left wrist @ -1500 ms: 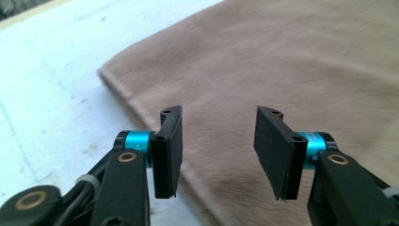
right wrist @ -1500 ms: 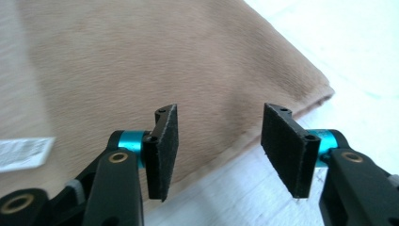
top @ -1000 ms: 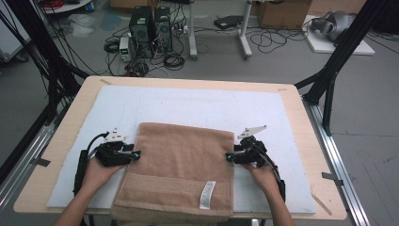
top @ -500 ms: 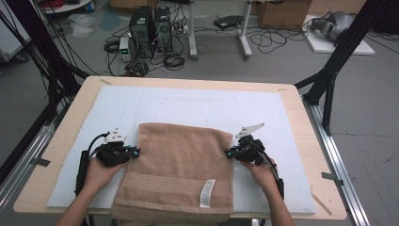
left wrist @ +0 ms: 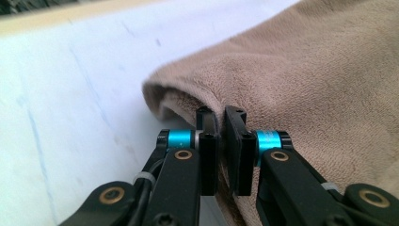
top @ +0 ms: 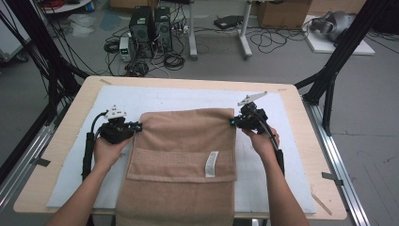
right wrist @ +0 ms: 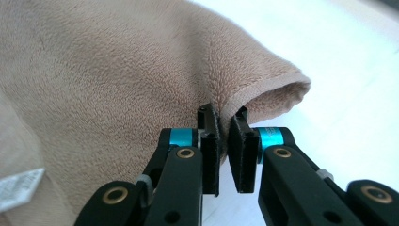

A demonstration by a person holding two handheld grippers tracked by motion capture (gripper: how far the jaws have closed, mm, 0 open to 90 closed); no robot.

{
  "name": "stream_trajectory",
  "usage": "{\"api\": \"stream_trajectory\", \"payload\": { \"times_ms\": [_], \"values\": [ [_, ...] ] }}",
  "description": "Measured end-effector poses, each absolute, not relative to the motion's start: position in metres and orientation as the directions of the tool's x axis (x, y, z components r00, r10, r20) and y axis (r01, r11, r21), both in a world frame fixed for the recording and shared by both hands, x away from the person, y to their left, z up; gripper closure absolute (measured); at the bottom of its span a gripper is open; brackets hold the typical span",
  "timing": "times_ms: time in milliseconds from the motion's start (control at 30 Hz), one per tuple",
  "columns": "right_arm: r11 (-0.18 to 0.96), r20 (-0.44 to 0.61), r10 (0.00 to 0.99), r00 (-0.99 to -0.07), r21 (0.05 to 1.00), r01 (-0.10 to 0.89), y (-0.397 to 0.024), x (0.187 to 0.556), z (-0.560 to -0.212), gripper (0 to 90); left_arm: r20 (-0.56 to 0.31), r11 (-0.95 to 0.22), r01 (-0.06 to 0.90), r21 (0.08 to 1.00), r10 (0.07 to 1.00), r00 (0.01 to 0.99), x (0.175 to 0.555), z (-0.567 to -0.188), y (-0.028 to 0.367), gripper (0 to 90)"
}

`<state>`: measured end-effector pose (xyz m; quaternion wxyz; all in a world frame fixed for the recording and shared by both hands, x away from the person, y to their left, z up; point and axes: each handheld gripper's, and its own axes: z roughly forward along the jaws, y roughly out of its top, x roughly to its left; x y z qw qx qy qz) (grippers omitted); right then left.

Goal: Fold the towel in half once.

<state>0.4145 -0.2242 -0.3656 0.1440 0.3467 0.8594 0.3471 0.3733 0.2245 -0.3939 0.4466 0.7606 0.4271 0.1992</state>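
Two hand-held grippers hold one soft beige terry towel (top: 183,155) at its far corners. One small white care label (top: 212,164) is sewn on the upper layer of the towel, near its lower right edge; the writing on it is too small to read. The left hand-held gripper (top: 136,127) has its jaws closed to a narrow gap, with the folded edge of the towel pinched between the black pads, as the left gripper view (left wrist: 221,127) shows clearly. The right hand-held gripper (top: 234,121) is in the same state: its jaws are nearly together and press on the rounded fold of the towel, seen in the right gripper view (right wrist: 225,127). The jaws of both have just been closing, with the cloth between them. The towel lies in the middle of the tabletop (top: 301,108), on a pale blue-white mat (top: 155,96). Its long axis runs from the far side toward the person, and the near end hangs over the near edge of the tabletop. The far part is doubled over, so its upper layer ends in a straight hem across the towel.
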Motion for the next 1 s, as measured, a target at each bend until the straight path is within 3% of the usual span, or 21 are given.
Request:
{"api": "stream_trajectory", "payload": {
  "times_ms": [233, 300, 433, 800, 1000],
  "values": [
    [0.492, -0.021, 0.712, -0.701, 0.728, 0.478, -0.224, 0.433, -0.341, 81.8, -0.06, -0.218, 0.455, 0.864, 0.851, 0.522, 0.397, -0.371, 0.224, 83.7],
    [0.479, -0.003, 0.728, -0.685, 0.718, 0.505, -0.224, 0.438, -0.347, 64.6, -0.041, -0.234, 0.483, 0.844, 0.868, 0.494, 0.402, -0.377, 0.225, 75.4],
    [0.469, 0.043, 0.734, -0.677, 0.69, 0.552, -0.229, 0.436, -0.357, 52.5, -0.044, -0.251, 0.494, 0.832, 0.859, 0.51, 0.397, -0.386, 0.233, 64.5],
    [0.552, -0.017, 0.633, -0.774, 0.71, 0.436, -0.218, 0.374, -0.365, 46.6, -0.018, -0.336, 0.457, 0.824, 0.789, 0.614, 0.351, -0.4, 0.241, 55.4],
    [0.534, 0.031, 0.598, -0.801, 0.73, 0.427, -0.218, 0.343, -0.386, 43.1, 0.009, -0.395, 0.426, 0.814, 0.743, 0.67, 0.325, -0.412, 0.233, 49.9]
  ]
}}
